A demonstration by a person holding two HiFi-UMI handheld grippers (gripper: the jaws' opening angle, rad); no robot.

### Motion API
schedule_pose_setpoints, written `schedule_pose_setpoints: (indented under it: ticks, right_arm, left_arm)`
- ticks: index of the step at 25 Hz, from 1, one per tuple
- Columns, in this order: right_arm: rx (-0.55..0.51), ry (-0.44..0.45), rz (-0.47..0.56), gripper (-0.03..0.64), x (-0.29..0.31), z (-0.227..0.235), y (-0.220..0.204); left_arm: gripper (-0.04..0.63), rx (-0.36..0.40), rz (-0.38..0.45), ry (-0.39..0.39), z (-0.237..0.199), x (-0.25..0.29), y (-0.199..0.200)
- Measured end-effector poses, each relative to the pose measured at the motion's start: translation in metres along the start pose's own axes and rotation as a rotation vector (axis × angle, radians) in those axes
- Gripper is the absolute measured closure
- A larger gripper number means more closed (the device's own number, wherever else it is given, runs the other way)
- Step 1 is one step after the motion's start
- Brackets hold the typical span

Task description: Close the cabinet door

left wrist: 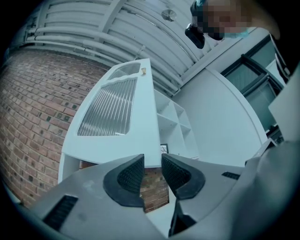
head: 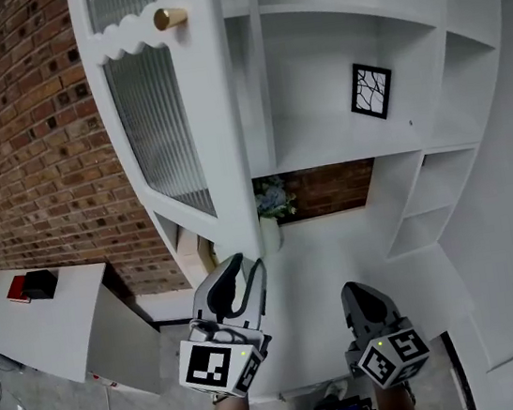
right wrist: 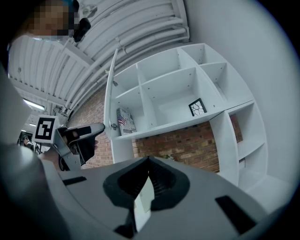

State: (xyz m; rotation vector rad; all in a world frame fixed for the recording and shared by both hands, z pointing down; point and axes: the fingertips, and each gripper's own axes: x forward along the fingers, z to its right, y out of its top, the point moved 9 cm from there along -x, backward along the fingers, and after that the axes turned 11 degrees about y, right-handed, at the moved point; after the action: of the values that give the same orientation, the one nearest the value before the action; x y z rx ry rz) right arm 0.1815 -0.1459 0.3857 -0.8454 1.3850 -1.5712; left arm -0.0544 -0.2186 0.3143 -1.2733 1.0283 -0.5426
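The cabinet door (head: 215,110), white-framed with a ribbed glass panel and a brass knob (head: 170,17) near its free edge, stands swung well out from the left edge of the white cabinet (head: 342,140). That leaves the open compartments exposed, among them the one with the small framed picture (head: 371,90). The right gripper view sees the door nearly edge-on, so it sits roughly square to the cabinet front.

The left gripper (head: 240,270) is raised at the low end of the door's free edge. Its jaws are released, with a narrow gap between the pads. In the left gripper view the door's bottom corner lies just beyond that gap. Nothing is clamped, and I cannot tell whether a pad touches the door. This placement looks meant to nip or nudge the free edge, where the least effort swings the door.

The right gripper (head: 359,291) hangs lower and well apart from the door, facing the compartments. Its jaws are clenched on nothing, so it looks idle and simply clear of the door's path.

The closing swing looks barely begun.
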Motion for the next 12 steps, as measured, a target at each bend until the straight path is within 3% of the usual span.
schedule_pose_setpoints:
  ticks: [12]
  right_arm:
    - [0.021, -0.023, 0.002, 0.615, 0.014, 0.043, 0.0]
  left_arm:
    - [0.574, 0.001, 0.019, 0.071, -0.007, 0.051, -0.014]
